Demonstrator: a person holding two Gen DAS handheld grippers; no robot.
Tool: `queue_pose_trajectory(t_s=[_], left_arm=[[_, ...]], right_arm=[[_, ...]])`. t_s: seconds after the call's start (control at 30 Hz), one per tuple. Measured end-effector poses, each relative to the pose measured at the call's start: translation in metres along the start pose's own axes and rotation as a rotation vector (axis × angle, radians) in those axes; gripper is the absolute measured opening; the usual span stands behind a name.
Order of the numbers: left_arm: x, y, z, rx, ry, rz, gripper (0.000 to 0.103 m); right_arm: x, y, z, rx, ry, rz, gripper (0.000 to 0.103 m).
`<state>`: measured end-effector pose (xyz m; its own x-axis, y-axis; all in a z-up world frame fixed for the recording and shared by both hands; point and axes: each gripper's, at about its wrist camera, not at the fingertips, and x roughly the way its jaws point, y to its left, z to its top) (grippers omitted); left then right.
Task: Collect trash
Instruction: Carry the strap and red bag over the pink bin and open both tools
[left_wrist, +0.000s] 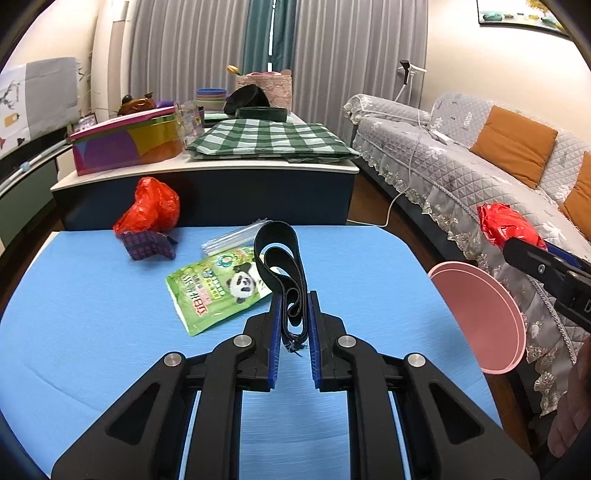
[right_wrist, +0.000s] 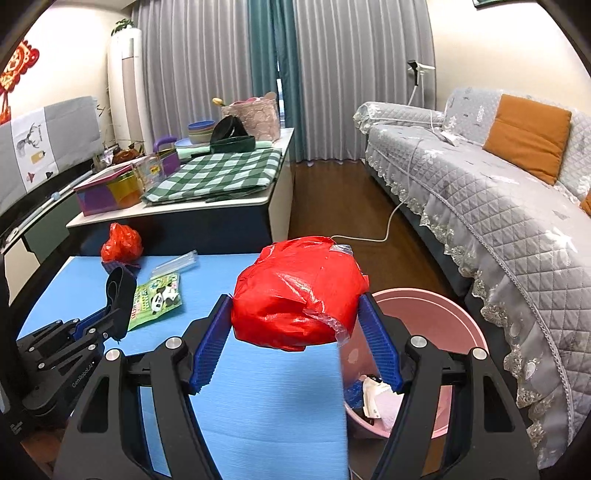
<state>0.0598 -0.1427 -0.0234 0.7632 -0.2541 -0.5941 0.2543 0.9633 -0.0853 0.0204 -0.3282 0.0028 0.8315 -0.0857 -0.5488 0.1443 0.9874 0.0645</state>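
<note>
Clamped between my left gripper's (left_wrist: 293, 314) blue pads is a looped black strap (left_wrist: 282, 266), pinched near its frayed end and lifted clear of the blue table (left_wrist: 92, 314). Further left on that table lie a crumpled red bag (left_wrist: 149, 206) on a purple checked scrap (left_wrist: 149, 248), then a clear plastic sleeve (left_wrist: 232, 236) and a green panda wrapper (left_wrist: 218, 288), none yet picked up. Moving right, my right gripper (right_wrist: 295, 314) has its jaws spread wide yet pressed on both sides of a second red bag (right_wrist: 299, 291), held in the air near the table's right edge. Just beyond and below it sits the pink bin (right_wrist: 454, 325), on the floor beside the table, already with some scraps inside. I judge this to be the carry-to-bin step for both loads. Next I need to bring the red bag fully over the bin mouth and let go, then swing the strap across to follow it, before returning for the leftovers.
</note>
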Motion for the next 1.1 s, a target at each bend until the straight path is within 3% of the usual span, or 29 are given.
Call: queue_pose_trajectory(t_s=[1.1], left_arm=[[0.012, -0.050, 0.000, 0.072, 0.009, -0.056, 0.013]], right_arm=[[-0.008, -0.059, 0.008, 0.100, -0.037, -0.088, 0.069]])
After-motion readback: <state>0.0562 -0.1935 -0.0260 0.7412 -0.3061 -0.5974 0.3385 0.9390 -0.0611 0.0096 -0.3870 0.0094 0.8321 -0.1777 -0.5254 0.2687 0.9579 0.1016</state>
